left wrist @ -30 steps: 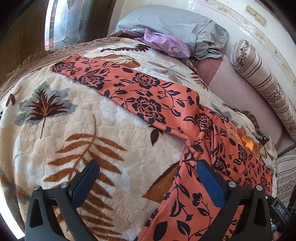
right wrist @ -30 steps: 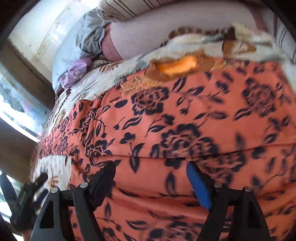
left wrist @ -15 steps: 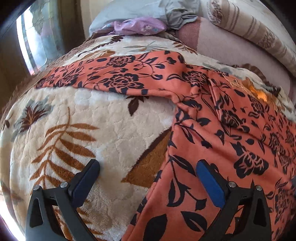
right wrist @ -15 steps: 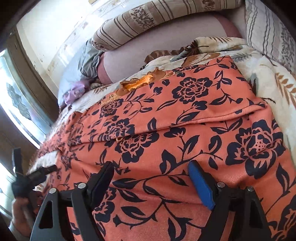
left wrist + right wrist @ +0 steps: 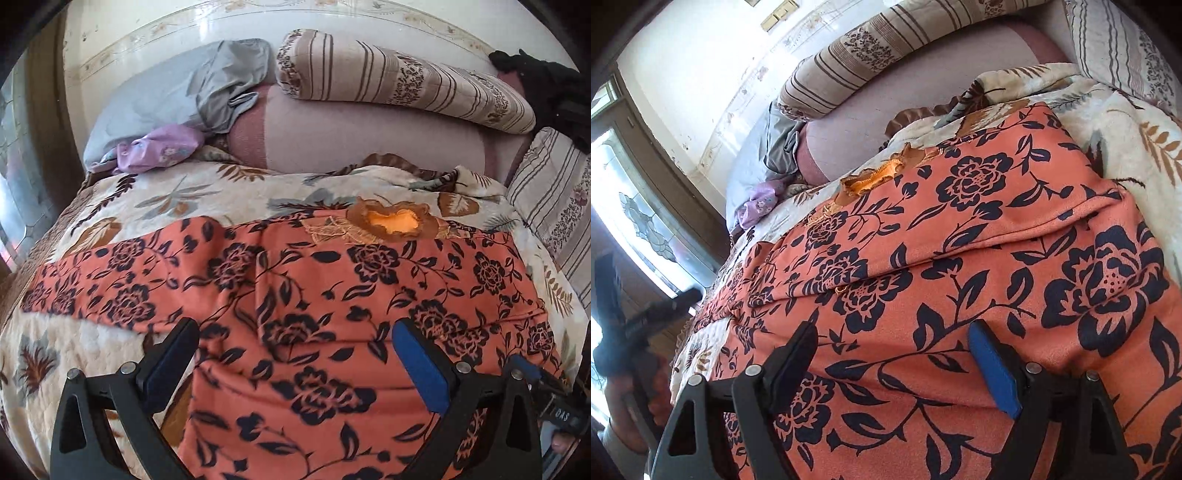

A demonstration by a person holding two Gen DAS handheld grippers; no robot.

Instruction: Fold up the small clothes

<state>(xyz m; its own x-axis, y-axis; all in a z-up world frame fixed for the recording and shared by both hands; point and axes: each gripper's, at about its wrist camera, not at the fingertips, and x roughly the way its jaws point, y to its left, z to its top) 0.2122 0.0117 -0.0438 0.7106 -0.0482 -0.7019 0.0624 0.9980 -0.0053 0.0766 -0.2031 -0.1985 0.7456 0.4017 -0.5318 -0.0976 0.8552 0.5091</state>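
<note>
An orange garment with dark blue flowers [image 5: 317, 295] lies spread flat on a cream leaf-patterned blanket [image 5: 229, 195]. One sleeve [image 5: 92, 291] reaches out to the left. Its gold-embroidered neckline [image 5: 391, 221] is at the far side. My left gripper [image 5: 295, 347] hovers open over the near part of the garment, with nothing between its blue pads. In the right wrist view the same garment [image 5: 979, 258] fills the frame. My right gripper [image 5: 890, 339] stands open just above the cloth, holding nothing. The left gripper [image 5: 642, 325] shows at the far left, held by a hand.
At the head of the bed lie a striped bolster [image 5: 399, 81], a mauve pillow [image 5: 362, 136], a grey pillow [image 5: 177, 99] and a purple cloth [image 5: 159, 147]. Another striped cushion [image 5: 554, 206] is at the right. A window [image 5: 639, 206] stands on the left.
The left gripper has swung right from the sleeve side and rolled level, now facing the garment's body. The right gripper drew back toward the near edge early, then held still. Both stayed open.
</note>
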